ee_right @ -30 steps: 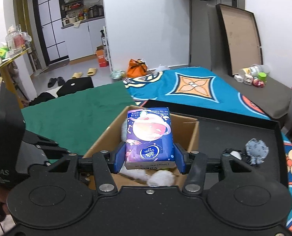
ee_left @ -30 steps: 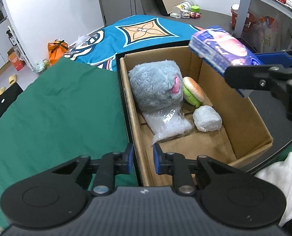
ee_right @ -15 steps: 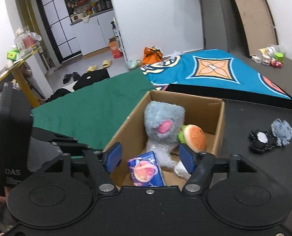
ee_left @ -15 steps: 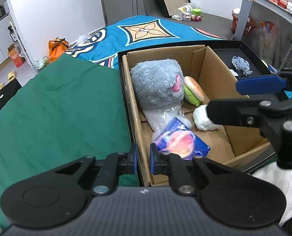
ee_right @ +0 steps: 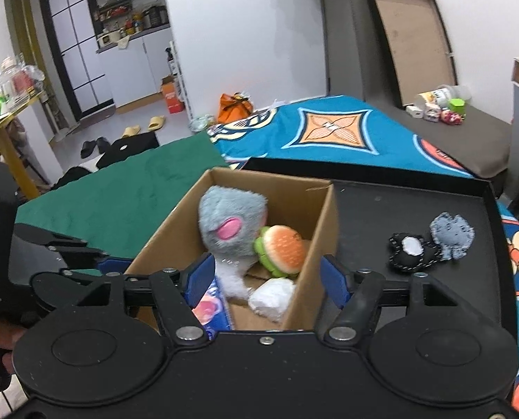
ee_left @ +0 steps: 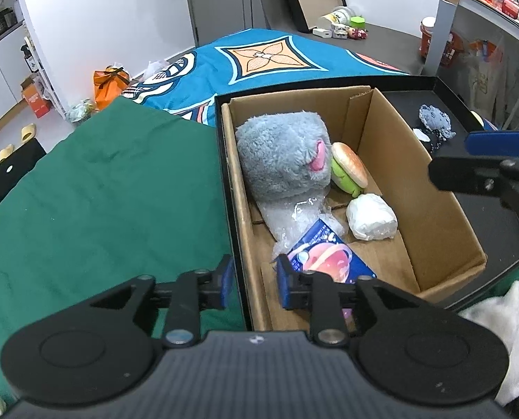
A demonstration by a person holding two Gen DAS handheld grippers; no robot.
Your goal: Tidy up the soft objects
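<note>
A cardboard box (ee_left: 434, 209) (ee_right: 315, 230) stands in a black tray (ee_right: 399, 202). Inside lie a grey plush (ee_left: 283, 153) (ee_right: 231, 220), a burger toy (ee_left: 350, 167) (ee_right: 283, 248), a white wrapped bundle (ee_left: 372, 218) (ee_right: 273, 295) and a blue tissue pack (ee_left: 329, 255) (ee_right: 207, 307). My left gripper (ee_left: 252, 281) is slightly open, straddling the box's near left wall. My right gripper (ee_right: 264, 279) is open and empty above the box's near end. Small grey (ee_right: 451, 230) and black (ee_right: 409, 249) soft toys lie on the tray to the right.
A green cloth (ee_left: 102, 202) covers the surface left of the box, a blue patterned cloth (ee_left: 259, 59) behind it. A white fabric (ee_left: 503, 331) lies at the lower right. A shelf unit (ee_left: 468, 17) stands at the right.
My right gripper opened and dropped the blue tissue pack into the box, then drew back to the right. My left gripper opened a little.
</note>
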